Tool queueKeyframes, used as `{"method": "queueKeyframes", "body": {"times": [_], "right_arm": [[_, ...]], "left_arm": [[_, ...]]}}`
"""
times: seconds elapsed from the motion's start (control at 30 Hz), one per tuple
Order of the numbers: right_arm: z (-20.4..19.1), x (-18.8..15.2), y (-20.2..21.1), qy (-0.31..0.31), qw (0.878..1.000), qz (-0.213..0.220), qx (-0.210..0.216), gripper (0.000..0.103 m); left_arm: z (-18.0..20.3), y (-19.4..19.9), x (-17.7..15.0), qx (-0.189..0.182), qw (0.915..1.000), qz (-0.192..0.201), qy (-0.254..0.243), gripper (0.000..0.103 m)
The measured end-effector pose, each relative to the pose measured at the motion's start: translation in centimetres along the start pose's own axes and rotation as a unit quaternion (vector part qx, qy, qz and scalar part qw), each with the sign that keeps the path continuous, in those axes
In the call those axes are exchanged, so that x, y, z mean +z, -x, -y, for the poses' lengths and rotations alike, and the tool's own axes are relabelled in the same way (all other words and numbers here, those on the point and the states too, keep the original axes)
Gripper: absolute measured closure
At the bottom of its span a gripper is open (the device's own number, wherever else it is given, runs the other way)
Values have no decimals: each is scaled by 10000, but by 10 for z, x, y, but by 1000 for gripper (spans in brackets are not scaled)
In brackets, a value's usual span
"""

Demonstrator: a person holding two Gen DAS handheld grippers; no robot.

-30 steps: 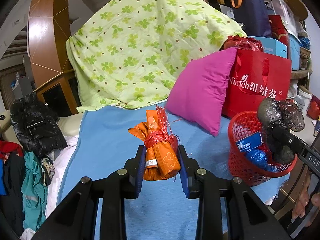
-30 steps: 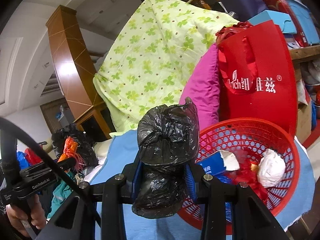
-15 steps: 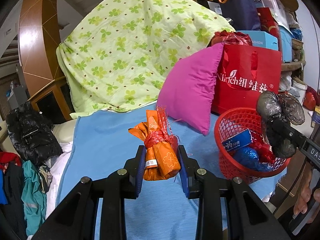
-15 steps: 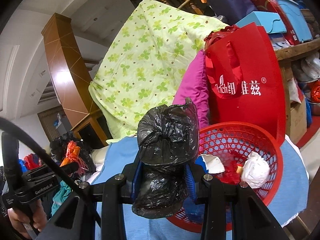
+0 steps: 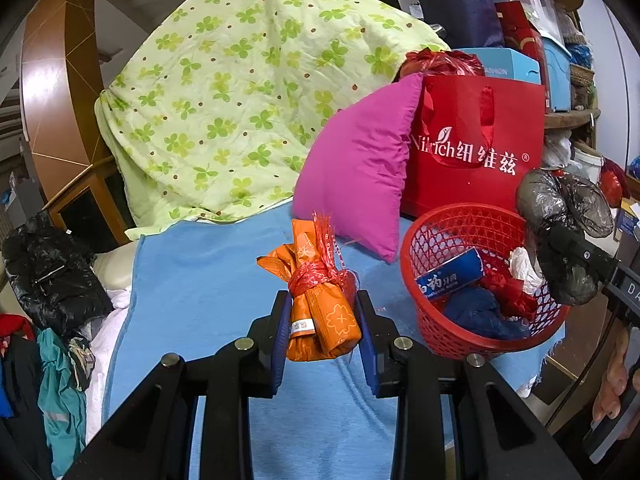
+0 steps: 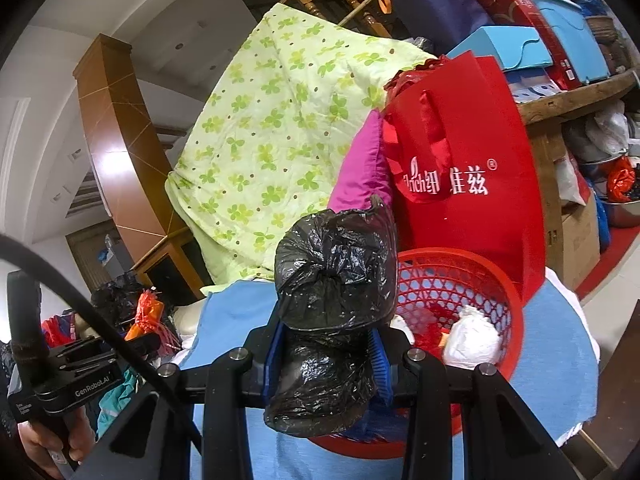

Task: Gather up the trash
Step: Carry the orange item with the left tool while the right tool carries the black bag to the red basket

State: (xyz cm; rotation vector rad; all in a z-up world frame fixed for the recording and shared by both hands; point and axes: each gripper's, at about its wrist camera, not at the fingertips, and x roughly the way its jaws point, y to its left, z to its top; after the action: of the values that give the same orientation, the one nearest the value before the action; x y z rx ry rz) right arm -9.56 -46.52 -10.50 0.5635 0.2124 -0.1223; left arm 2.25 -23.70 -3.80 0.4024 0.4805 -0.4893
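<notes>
I see my left gripper (image 5: 323, 316) pinching the orange bundle (image 5: 322, 312) between its pads; my right gripper (image 6: 326, 354) clamps the black bag (image 6: 332, 312).

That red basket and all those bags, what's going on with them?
Someone is collecting trash. The left hand-held gripper is clamped on an orange packet above the blue cloth. The right hand-held gripper is clamped on a knotted black bag at the red basket, which already holds some trash. Neither piece is in yet.
</notes>
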Motion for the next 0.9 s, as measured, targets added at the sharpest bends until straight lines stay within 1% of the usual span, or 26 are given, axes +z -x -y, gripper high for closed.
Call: {"method": "queueKeyframes", "body": {"times": [0.37,0.9], "right_arm": [[16,2,10,-143,9999,62,-74,63],[15,1,12,-181,9998,65,-88,63]], "left_arm": [[16,-3,-1,-113,9998,-59,-153,70],[30,-15,-2,-244,9992,-203,-243,70]]}}
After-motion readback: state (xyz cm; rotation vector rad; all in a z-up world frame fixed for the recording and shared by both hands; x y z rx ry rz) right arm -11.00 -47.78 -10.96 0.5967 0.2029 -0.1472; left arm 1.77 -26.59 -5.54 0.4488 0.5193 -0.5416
